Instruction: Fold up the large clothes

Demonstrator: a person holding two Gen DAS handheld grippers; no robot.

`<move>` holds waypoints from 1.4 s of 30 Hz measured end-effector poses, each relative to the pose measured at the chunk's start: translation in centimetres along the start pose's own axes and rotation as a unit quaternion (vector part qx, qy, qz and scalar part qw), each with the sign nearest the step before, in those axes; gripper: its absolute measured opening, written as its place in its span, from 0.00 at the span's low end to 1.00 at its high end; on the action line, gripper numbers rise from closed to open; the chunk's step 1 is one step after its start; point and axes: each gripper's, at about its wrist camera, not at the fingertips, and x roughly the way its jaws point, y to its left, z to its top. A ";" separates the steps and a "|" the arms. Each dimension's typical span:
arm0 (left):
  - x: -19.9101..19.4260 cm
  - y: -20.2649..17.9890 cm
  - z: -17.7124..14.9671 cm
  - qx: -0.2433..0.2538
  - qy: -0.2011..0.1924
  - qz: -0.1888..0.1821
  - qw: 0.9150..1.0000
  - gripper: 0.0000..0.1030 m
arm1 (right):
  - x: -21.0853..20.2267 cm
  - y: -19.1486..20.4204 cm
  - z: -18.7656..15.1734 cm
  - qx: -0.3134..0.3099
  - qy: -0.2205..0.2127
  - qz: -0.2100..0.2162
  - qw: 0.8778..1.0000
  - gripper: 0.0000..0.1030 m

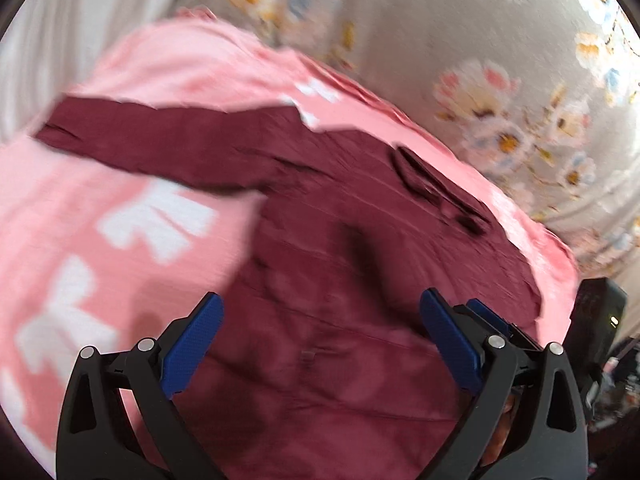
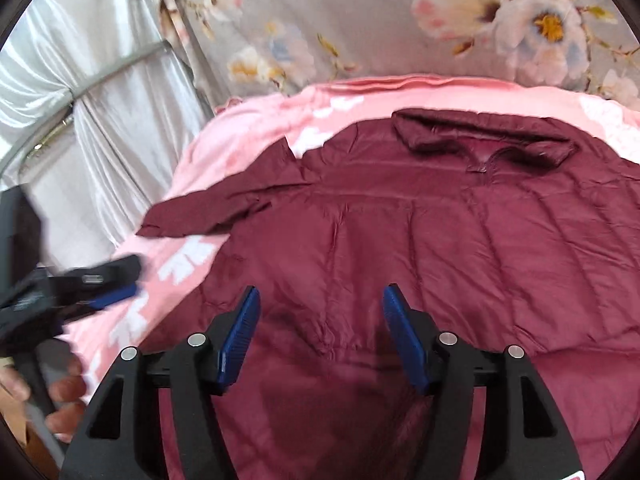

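A maroon quilted jacket (image 2: 400, 232) lies spread flat on a pink blanket (image 2: 248, 128) with white shapes. Its collar (image 2: 480, 140) is at the far side and one sleeve (image 2: 208, 208) stretches out to the left. My right gripper (image 2: 321, 291) hovers open over the jacket's lower body with nothing between its blue pads. In the blurred left wrist view the same jacket (image 1: 360, 240) fills the middle, its sleeve (image 1: 160, 136) running to the upper left. My left gripper (image 1: 322, 300) is open above the jacket's body and holds nothing. It also shows at the jacket's left edge as the left gripper (image 2: 116, 292).
A grey floral bedsheet (image 2: 360, 20) lies beyond the blanket. White satin drapery (image 2: 80, 100) with a metal rail hangs at the left. A person's hand (image 2: 60, 396) grips the left tool. A dark object (image 1: 600, 312) sits past the blanket's right edge.
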 end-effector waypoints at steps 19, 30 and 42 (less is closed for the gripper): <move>8.9 -4.1 1.5 -0.030 0.094 -0.033 0.995 0.05 | -9.6 -24.0 -2.7 0.325 -0.090 -0.088 0.937 0.38; 9.1 -4.9 5.5 0.033 0.022 0.021 0.999 0.01 | -11.0 -24.4 -0.1 0.311 -0.192 -0.088 0.926 0.02; 13.4 -4.2 1.8 0.076 0.043 0.090 0.992 0.02 | -6.6 -24.8 -1.4 0.273 -0.059 -0.209 0.937 0.01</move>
